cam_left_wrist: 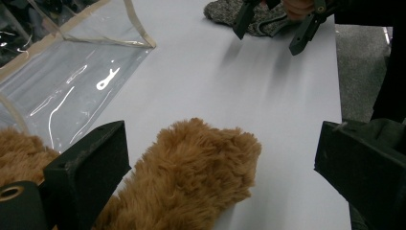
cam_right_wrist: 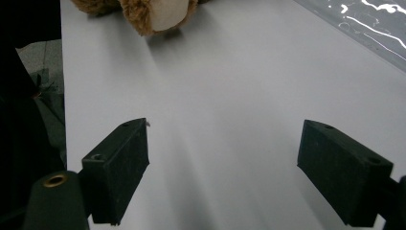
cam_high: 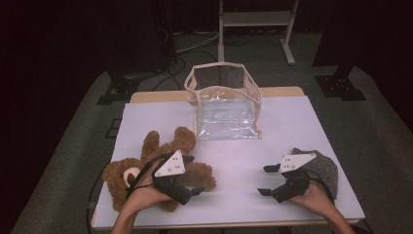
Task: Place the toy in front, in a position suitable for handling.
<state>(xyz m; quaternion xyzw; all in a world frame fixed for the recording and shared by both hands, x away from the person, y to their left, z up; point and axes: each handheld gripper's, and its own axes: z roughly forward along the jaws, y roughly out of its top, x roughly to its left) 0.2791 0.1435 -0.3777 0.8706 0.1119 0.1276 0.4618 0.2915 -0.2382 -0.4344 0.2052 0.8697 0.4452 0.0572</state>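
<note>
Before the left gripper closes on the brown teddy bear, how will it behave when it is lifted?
The teddy bear looks plush and limp, so its limbs would probably dangle. Its thick fur should compress between the jaws and likely not slip. It lies flat on the table, so rolling seems unlikely.

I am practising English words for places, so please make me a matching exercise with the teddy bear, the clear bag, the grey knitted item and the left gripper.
Things:
1. teddy bear
2. clear bag
3. grey knitted item
4. left gripper

Places or states:
a. far middle of the table, standing open
b. jaws open over a brown furry limb
c. near right, under the person's right hand
d. near left, lying down

Pairs: 1-d, 2-a, 3-c, 4-b
</note>
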